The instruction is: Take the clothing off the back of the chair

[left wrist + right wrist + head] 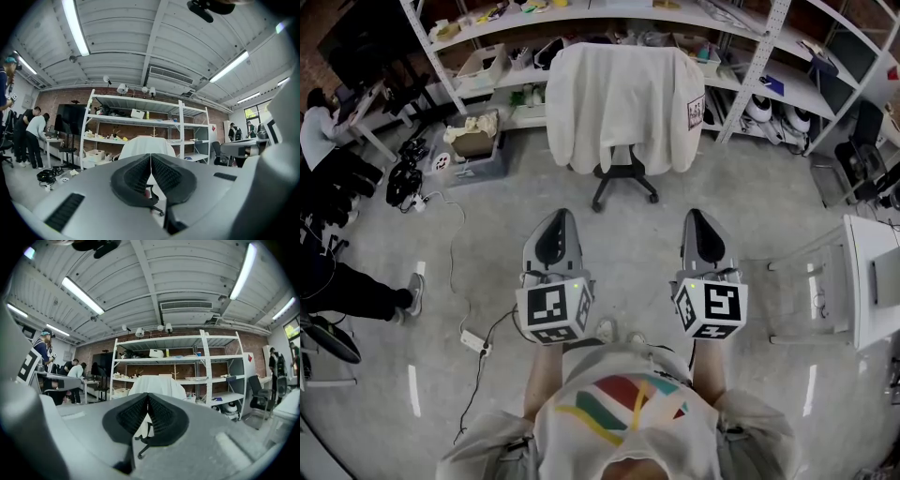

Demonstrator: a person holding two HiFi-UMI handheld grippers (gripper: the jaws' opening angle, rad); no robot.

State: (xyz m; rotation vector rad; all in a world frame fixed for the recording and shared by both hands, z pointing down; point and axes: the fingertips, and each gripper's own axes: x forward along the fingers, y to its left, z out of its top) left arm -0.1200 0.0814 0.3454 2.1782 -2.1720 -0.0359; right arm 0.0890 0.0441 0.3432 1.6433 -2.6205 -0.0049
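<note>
- Grippers, status?
- Left gripper and right gripper: both fully closed, pads together, nothing between them. Side by side, pointing level at the chair, well apart from it.
- Clothing?
- White clothing draped over the top edge of the chair's back, hanging down both sides. Shelving is just behind.

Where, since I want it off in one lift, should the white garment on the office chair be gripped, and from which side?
Probably the two upper corners, where the white garment folds over the back of the office chair. It hangs saddle-like, so approach from the near side, one claw per corner, then lift up. Open the shut left claw and right claw first.
</note>
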